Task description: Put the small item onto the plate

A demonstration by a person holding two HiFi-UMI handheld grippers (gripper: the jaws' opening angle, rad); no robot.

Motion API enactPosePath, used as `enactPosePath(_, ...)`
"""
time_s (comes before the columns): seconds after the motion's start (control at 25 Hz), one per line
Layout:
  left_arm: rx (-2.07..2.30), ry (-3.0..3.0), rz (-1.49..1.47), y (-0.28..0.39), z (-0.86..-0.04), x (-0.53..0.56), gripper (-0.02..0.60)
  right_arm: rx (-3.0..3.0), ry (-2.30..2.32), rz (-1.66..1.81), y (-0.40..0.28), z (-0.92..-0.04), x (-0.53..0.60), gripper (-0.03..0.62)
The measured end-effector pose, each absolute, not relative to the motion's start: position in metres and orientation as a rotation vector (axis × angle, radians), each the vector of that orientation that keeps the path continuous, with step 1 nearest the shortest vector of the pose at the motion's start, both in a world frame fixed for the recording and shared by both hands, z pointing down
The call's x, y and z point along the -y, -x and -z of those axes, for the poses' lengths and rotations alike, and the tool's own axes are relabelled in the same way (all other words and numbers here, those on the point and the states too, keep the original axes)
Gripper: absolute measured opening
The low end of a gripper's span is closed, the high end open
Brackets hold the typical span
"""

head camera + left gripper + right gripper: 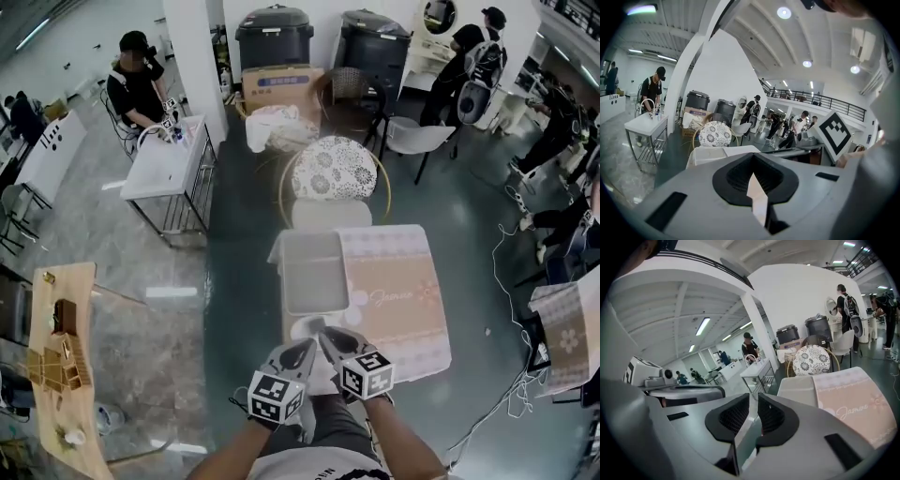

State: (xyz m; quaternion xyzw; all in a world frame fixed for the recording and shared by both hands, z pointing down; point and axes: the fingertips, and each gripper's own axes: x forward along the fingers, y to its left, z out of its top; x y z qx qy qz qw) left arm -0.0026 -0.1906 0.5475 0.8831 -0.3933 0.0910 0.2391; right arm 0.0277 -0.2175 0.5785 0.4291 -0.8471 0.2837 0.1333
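I hold both grippers close together at the near edge of a small table [398,309] with a pink cloth. My left gripper [302,349] has its black pads meeting at the tips, with nothing held. My right gripper [330,337] shows a narrow gap between its pads [771,413], and that gap is empty. A pale round shape [307,327], possibly the plate, lies just beyond the fingertips and is partly hidden by them. A grey tray [314,272] rests on the table's left half. I see no small item in any view.
A chair with a floral cushion [333,169] stands behind the table. Two dark bins [274,36] and a cardboard box are at the back wall. A white metal table [169,164] with a seated person is to the left, and several people are at the right.
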Motion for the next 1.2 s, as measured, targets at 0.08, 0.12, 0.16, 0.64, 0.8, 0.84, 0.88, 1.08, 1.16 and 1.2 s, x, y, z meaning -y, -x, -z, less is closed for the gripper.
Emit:
enactPosePath(0.08,1.078,-2.421,-0.239,0.001,-0.532,0.185,0.006,2.504,-1.279,-0.801,-0.031,-0.554,0.214,0.054)
enactPosePath(0.12,1.08,-2.426,-0.234,0.0,-0.524,0.183,0.006,2.526,-1.293,-0.79,-0.031,-0.543,0.211,0.049)
enactPosePath(0.16,1.081,-2.433,-0.225,0.0,-0.515,0.18,0.006,2.548,-1.306,-0.779,-0.031,-0.531,0.209,0.044)
enactPosePath(0.64,1.1,-2.51,-0.112,0.011,-0.449,0.163,0.006,2.636,-1.393,-0.683,-0.023,-0.464,0.189,0.017)
enactPosePath(0.8,1.109,-2.512,-0.088,0.012,-0.442,0.155,0.006,2.64,-1.38,-0.661,-0.019,-0.459,0.178,0.015)
enactPosePath(0.84,1.11,-2.515,-0.084,0.012,-0.441,0.154,0.006,2.643,-1.379,-0.654,-0.018,-0.458,0.176,0.015)
enactPosePath(0.88,1.11,-2.518,-0.08,0.011,-0.44,0.153,0.006,2.644,-1.379,-0.647,-0.018,-0.457,0.176,0.015)
enactPosePath(1.08,1.103,-2.524,-0.084,0.012,-0.439,0.148,0.006,2.644,-1.389,-0.63,-0.017,-0.451,0.17,0.015)
enactPosePath(1.16,1.098,-2.528,-0.091,0.011,-0.44,0.144,0.006,2.64,-1.39,-0.631,-0.016,-0.453,0.165,0.015)
enactPosePath(1.2,1.095,-2.531,-0.091,0.01,-0.441,0.143,0.006,2.639,-1.391,-0.629,-0.016,-0.453,0.164,0.014)
